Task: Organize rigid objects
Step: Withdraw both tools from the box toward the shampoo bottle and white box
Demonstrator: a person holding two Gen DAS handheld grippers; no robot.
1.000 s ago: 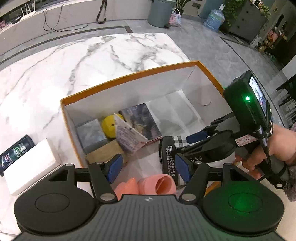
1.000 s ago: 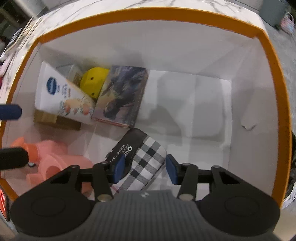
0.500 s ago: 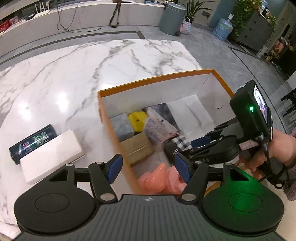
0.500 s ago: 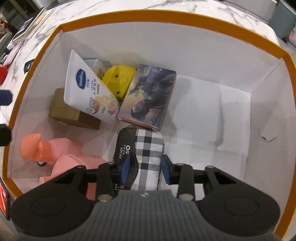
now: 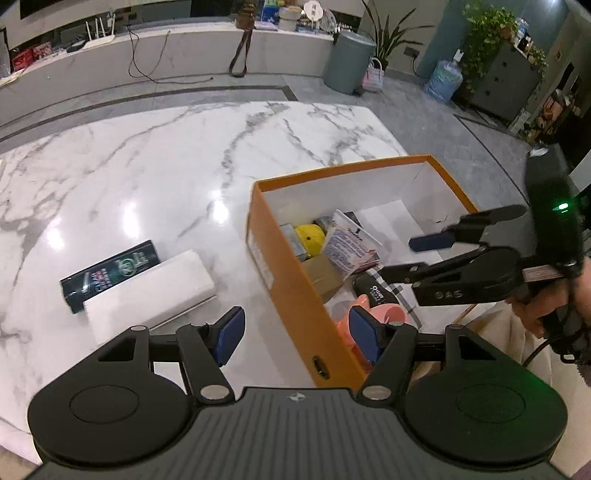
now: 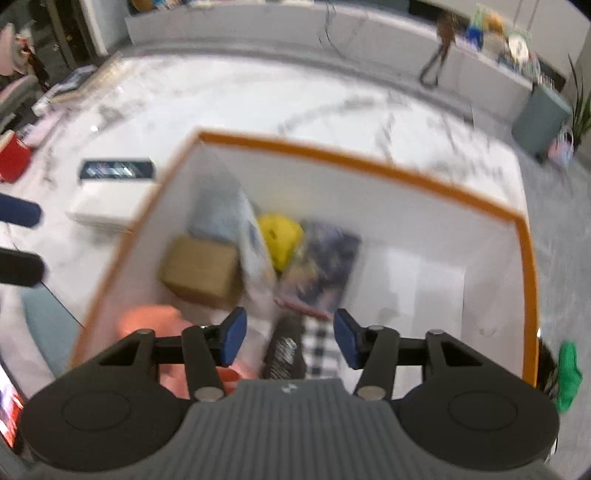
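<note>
A white box point(image 5: 149, 291) lies on the marble table point(image 5: 147, 166) left of the orange box point(image 5: 295, 291); likely light, rigid, smooth, best pinched across its short sides. Left gripper point(image 5: 295, 332) gapes empty; right gripper point(image 6: 288, 338), jaws opening, holds nothing.

Grey bin point(image 5: 349, 61), water jug point(image 5: 442, 80), potted plants point(image 5: 484, 35) beyond the marble table point(image 5: 147, 166)

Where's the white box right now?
In the left wrist view the white box lies on the marble table, outside the orange box to its left, right beside the dark carton.
</note>
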